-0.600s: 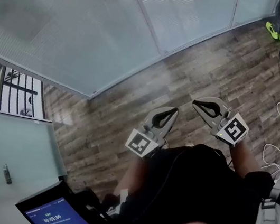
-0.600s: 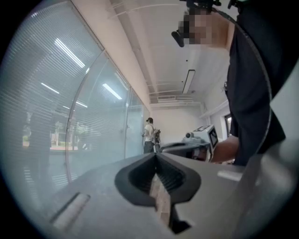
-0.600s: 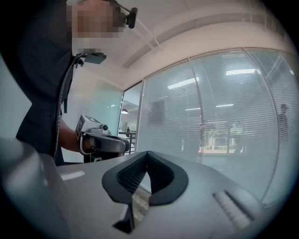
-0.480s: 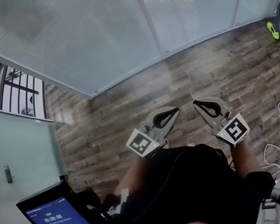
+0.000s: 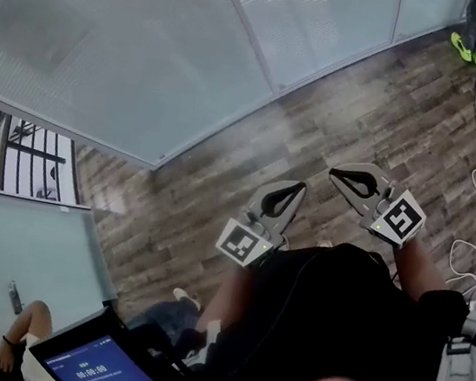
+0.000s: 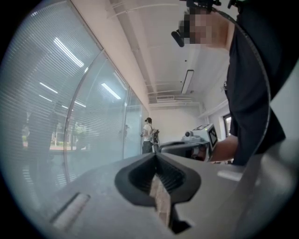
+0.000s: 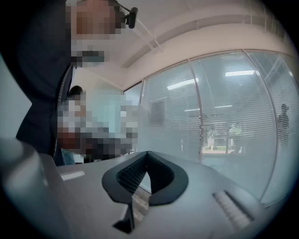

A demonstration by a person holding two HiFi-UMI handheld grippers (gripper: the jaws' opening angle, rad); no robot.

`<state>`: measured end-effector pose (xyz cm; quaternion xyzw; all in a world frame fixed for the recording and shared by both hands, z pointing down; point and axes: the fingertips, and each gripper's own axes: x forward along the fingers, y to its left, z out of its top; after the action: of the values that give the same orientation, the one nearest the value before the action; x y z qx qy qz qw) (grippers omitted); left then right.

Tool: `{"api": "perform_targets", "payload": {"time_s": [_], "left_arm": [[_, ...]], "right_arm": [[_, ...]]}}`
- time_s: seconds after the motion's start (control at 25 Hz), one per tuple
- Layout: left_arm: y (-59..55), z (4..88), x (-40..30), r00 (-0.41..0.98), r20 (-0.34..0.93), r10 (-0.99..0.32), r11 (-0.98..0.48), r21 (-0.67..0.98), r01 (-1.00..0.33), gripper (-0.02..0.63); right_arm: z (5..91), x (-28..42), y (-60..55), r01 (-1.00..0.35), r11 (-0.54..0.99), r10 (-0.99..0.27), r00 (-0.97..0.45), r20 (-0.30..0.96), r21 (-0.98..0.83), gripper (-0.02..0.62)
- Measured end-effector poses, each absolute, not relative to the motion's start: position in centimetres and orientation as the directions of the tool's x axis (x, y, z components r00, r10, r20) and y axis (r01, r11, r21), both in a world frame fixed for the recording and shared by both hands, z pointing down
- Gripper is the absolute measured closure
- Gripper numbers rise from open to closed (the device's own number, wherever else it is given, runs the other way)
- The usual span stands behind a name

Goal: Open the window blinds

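The left gripper [image 5: 297, 188] and right gripper [image 5: 333, 173] are held side by side, each with jaws together on nothing. The window blinds [image 5: 110, 35] hang ahead of both, well apart.

The left hand-held gripper [image 6: 155, 155], jaws together (tips touching), beside window blinds [image 6: 42, 93].

Head view high, steeply down onto floor [image 5: 218, 200], gripper views level along own jaws, all sharing blinds [image 5: 110, 35]
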<state>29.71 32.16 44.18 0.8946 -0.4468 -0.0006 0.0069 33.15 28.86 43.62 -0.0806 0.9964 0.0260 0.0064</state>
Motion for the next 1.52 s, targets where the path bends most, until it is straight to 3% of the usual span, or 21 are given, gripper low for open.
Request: {"api": "perform_targets", "payload": {"time_s": [0.28,0.72,1.52], "left_arm": [[32.2,44.3,29.9,0.604,0.009,-0.797,-0.604,0.015,-0.797,0.603],[33.7,44.4,31.0,0.592,0.004,-0.806,-0.592,0.005,-0.806,0.603],[35.0,44.0,29.9,0.527,0.023,-0.85,-0.527,-0.003,-0.85,0.603]], "right_arm": [[43.1,33.6,28.4,-0.173,0.984,-0.175,-0.983,-0.06,-0.04,0.589],[43.6,34.2,30.5,-0.133,0.991,-0.132,-0.99,-0.044,0.018,0.589],[43.8,33.8,30.5,-0.103,0.994,-0.106,-0.991,-0.083,-0.033,0.589]]}}
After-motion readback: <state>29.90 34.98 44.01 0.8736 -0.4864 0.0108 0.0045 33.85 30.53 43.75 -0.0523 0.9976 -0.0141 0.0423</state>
